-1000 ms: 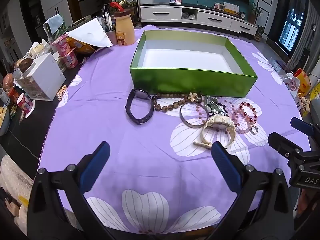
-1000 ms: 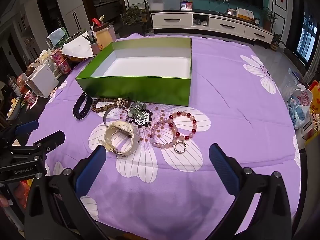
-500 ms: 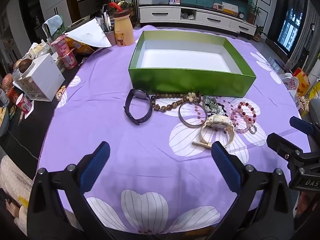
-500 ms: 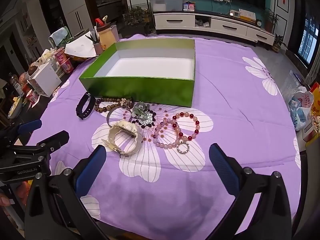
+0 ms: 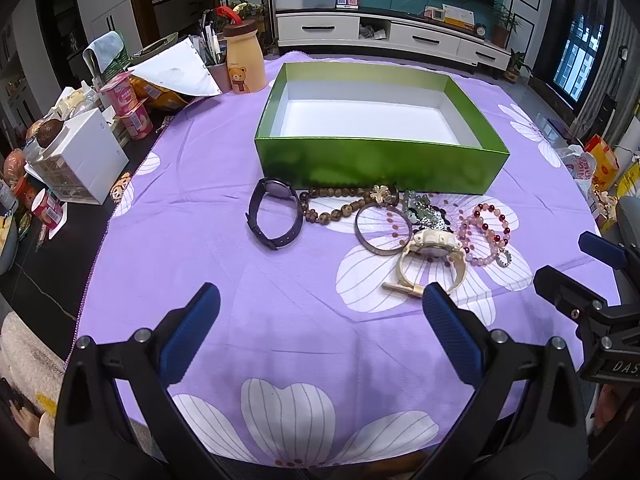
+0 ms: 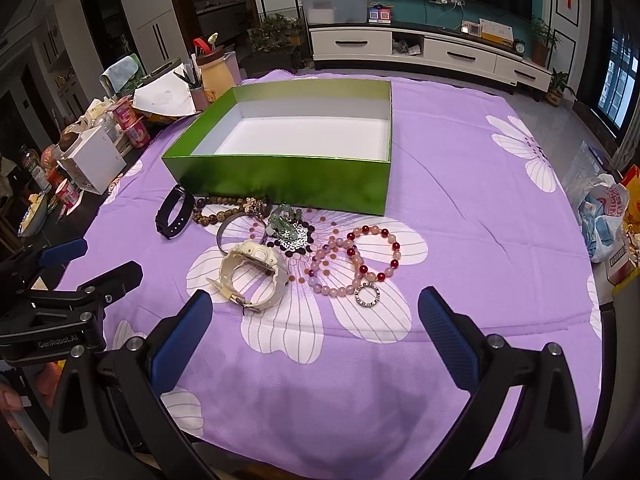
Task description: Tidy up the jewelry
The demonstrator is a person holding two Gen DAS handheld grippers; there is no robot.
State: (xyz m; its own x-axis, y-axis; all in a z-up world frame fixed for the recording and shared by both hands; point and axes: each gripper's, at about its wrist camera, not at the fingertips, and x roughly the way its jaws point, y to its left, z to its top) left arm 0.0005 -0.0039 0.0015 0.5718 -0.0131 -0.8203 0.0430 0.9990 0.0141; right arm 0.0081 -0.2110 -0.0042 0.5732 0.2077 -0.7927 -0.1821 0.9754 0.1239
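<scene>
Jewelry: black watch (image 5: 275, 218), wooden bead bracelet (image 5: 340, 204), cream watch (image 5: 432, 254) and pink bead bracelet (image 6: 352, 260) lie loose on purple cloth (image 5: 240, 280) before green box (image 5: 380, 168). Left gripper (image 5: 320, 320) and right gripper (image 6: 316, 316) hover, jaws spread wide, holding nothing

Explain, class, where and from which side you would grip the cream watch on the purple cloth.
Probably the strap loop of the cream watch, from above. It lies on its side with the loop open, so one finger could drop inside and one outside. The right gripper, open and nearest, suits; the face end crowds the metal bangle.
</scene>
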